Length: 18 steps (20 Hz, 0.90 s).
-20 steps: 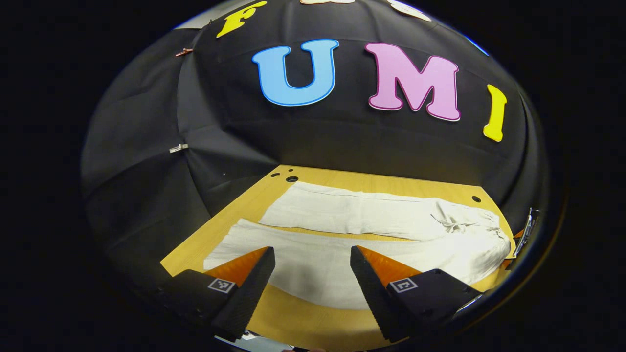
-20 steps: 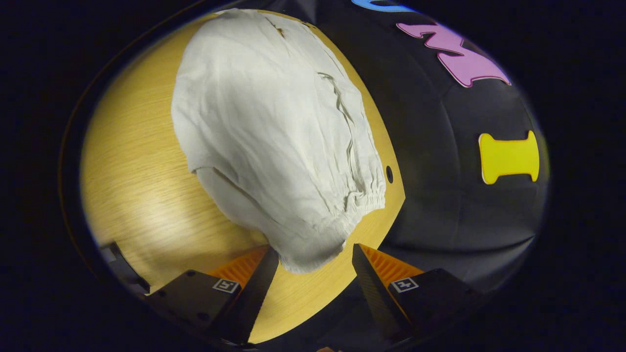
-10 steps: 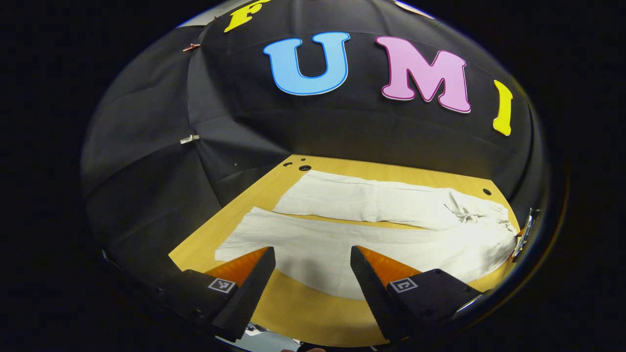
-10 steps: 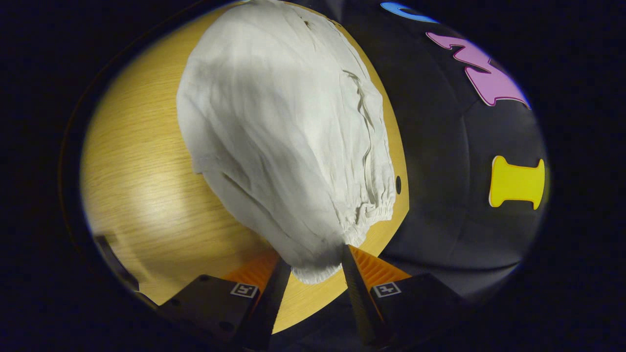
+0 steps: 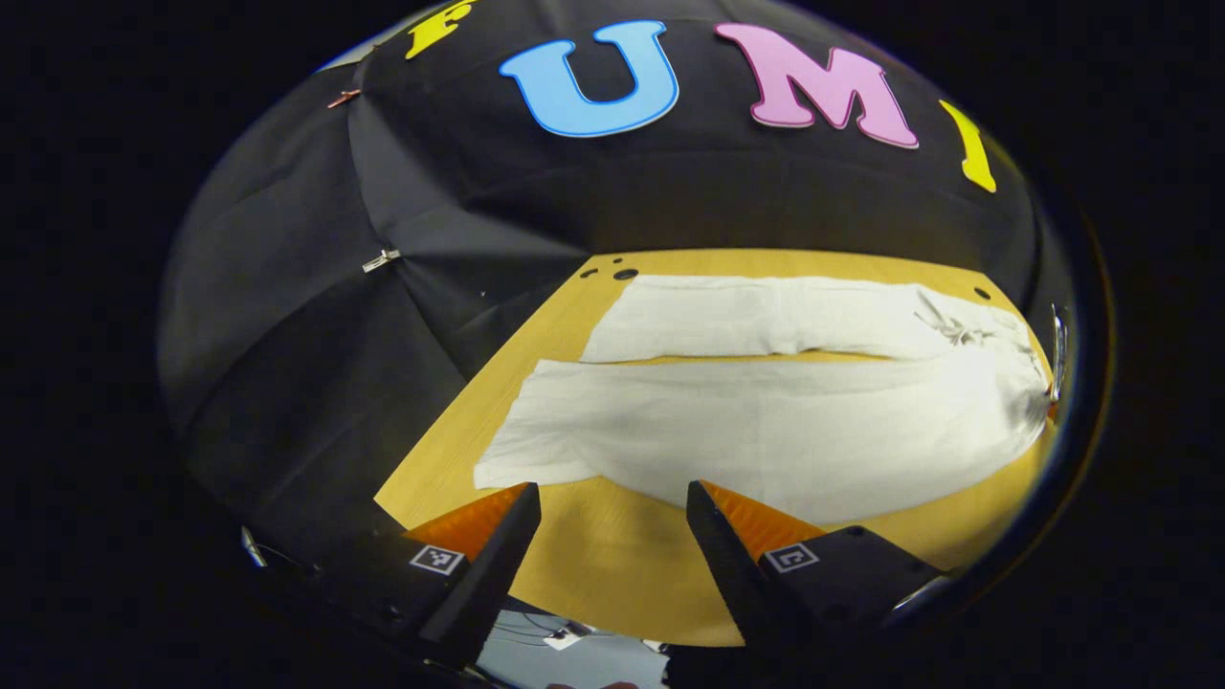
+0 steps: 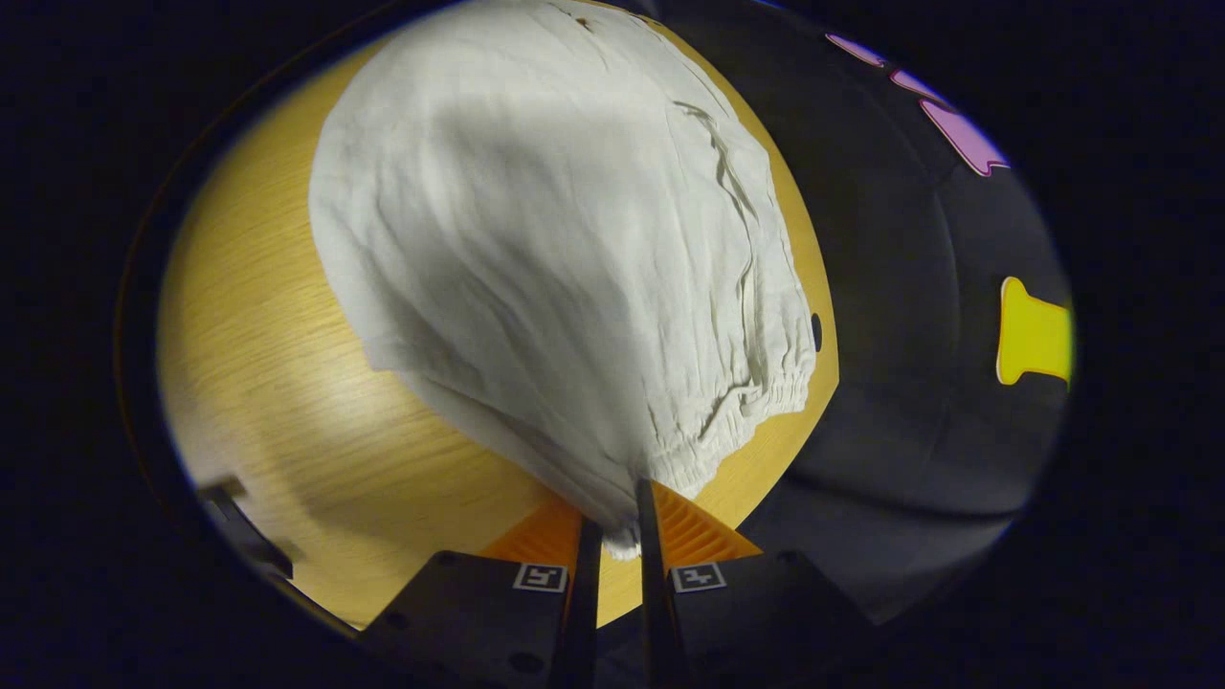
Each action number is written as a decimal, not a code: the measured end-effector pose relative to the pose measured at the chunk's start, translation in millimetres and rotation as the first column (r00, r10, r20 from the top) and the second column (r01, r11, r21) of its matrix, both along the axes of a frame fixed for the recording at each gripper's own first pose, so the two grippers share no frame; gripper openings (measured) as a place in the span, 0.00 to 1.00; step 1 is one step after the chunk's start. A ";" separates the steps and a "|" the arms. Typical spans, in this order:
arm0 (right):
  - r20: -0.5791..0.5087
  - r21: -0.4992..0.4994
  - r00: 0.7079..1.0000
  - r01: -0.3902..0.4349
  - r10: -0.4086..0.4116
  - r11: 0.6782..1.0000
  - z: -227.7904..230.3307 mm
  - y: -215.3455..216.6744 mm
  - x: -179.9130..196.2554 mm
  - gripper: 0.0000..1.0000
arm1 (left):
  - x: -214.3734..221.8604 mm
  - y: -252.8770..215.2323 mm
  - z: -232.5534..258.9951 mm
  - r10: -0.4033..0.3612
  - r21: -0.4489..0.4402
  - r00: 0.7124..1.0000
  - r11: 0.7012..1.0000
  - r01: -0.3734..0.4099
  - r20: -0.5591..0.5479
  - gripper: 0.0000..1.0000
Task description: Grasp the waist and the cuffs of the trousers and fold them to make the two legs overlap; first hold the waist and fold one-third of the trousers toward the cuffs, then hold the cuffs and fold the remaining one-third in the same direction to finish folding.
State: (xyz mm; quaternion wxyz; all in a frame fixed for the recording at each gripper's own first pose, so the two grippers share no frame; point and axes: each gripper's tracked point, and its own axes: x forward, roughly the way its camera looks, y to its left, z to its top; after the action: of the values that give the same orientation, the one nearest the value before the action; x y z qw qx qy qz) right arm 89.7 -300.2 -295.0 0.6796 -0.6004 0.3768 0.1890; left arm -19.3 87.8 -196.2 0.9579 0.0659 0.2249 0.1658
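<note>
White trousers [image 5: 766, 421] lie spread flat on the wooden table [image 5: 612, 574], legs side by side, cuffs toward the left and waist toward the right in the left gripper view. My left gripper [image 5: 612, 517] hangs open above the table edge, just short of the near leg, its cuff [image 5: 507, 450] off to its left. In the right gripper view the gathered waist [image 6: 727, 402] of the trousers [image 6: 536, 249] fills the middle, and my right gripper [image 6: 617, 522] is shut on the waistband's near corner, the cloth bunched between both fingers.
The table's right edge [image 6: 813, 411] runs just past the waistband, with a small hole [image 6: 816, 331] near it. Several holes [image 5: 612, 273] mark the far left corner. Bare wood [image 6: 258, 364] lies left of the trousers.
My right gripper has gone from open to shut on the waistband corner. My left gripper has drawn back toward the near table edge and tilted down, so the near leg sits farther off.
</note>
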 end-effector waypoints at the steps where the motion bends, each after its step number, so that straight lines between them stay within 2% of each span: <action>1: -0.013 -0.004 1.000 0.002 -0.002 1.000 1.3 1.8 -3.1 0.19 | 0.5 7.1 -4.8 -0.019 0.038 1.000 0.999 0.020 -0.019 0.98; 2: -0.021 0.003 1.000 -0.014 0.014 1.000 0.5 0.2 -0.5 0.19 | 0.3 14.1 -8.3 -0.046 0.084 0.998 0.995 0.049 -0.037 0.98; 3: -0.037 0.003 0.999 -0.021 0.021 1.000 0.4 1.9 -1.7 0.11 | 0.6 24.0 -10.3 -0.068 0.146 0.996 0.986 0.076 -0.059 0.98; 7: -0.086 0.003 0.994 -0.068 0.068 0.998 1.7 3.8 -2.6 0.08 | 0.1 74.5 -38.9 -0.118 0.340 0.968 0.921 0.190 -0.221 0.97; 9: -0.082 -0.022 0.993 -0.092 0.090 0.996 2.2 2.9 -2.3 0.08 | 0.3 101.5 -49.3 -0.113 0.443 0.943 0.861 0.250 -0.313 0.97; 11: -0.074 -0.044 0.991 -0.119 0.116 0.992 2.6 3.6 -3.8 0.08 | 8.5 113.3 -55.8 -0.144 0.506 0.913 0.794 0.336 -0.381 0.99; 13: -0.077 -0.045 0.991 -0.117 0.113 0.992 2.2 3.2 -4.0 0.08 | 23.2 120.3 -64.5 -0.187 0.546 0.878 0.720 0.428 -0.441 0.96; 15: -0.086 -0.038 0.992 -0.101 0.097 0.994 1.9 3.4 -3.9 0.08 | 36.6 123.1 -73.4 -0.215 0.565 0.844 0.659 0.496 -0.491 0.96; 18: -0.075 -0.076 0.989 -0.133 0.127 0.988 4.1 4.3 -4.1 0.08 | 58.4 130.6 -67.8 -0.217 0.613 0.822 0.573 0.544 -0.527 0.95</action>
State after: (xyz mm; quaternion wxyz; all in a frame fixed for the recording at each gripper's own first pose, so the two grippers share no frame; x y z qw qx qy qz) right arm 85.6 -295.8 -290.9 0.6274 -0.6435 0.3678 0.2386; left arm 39.0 218.4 -264.1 0.7917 0.5290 0.3054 0.0102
